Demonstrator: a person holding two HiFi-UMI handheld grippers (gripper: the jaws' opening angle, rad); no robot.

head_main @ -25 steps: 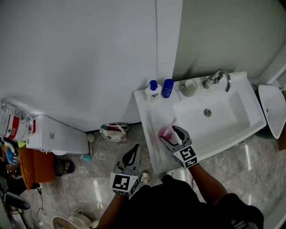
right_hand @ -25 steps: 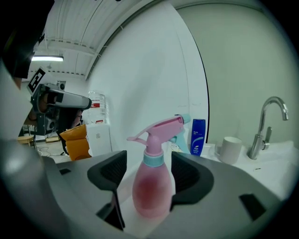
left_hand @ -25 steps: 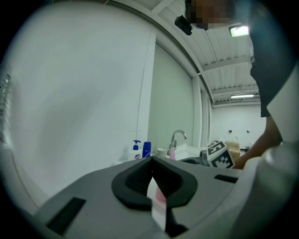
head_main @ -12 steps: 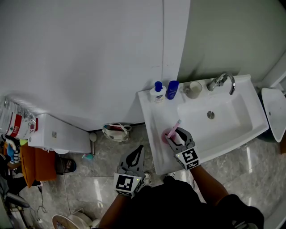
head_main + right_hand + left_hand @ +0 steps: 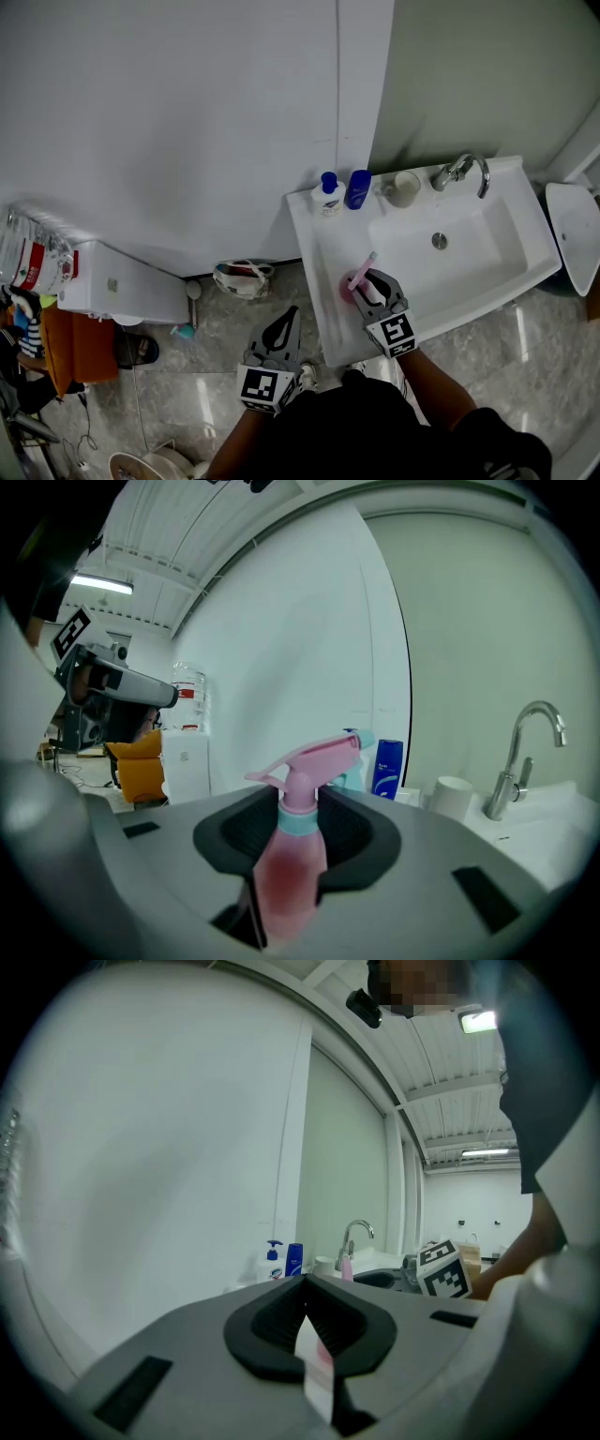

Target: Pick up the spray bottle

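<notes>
Right gripper [image 5: 367,286] reached over the front left part of the white sink [image 5: 314,246], and its jaws were closing on the pink spray bottle [image 5: 353,279]. In the right gripper view the spray bottle [image 5: 291,855] stood upright between the two dark pads, its body filling the gap and touching them on both sides. Its teal collar and pink trigger head rose above the jaws, nozzle pointing away toward the wall. The bottle stood on the sink's flat ledge, just beside the basin.

Farther back on the same ledge, against the wall, stood a white pump bottle [image 5: 325,195] with a blue top and a dark blue bottle [image 5: 356,187], side by side. A pale cup [image 5: 403,187] came next, then the chrome faucet [image 5: 459,171] behind the basin.

Left gripper [image 5: 284,317] hung over the grey tiled floor [image 5: 216,328], well apart from the sink, jaws pressed together with nothing between them.
</notes>
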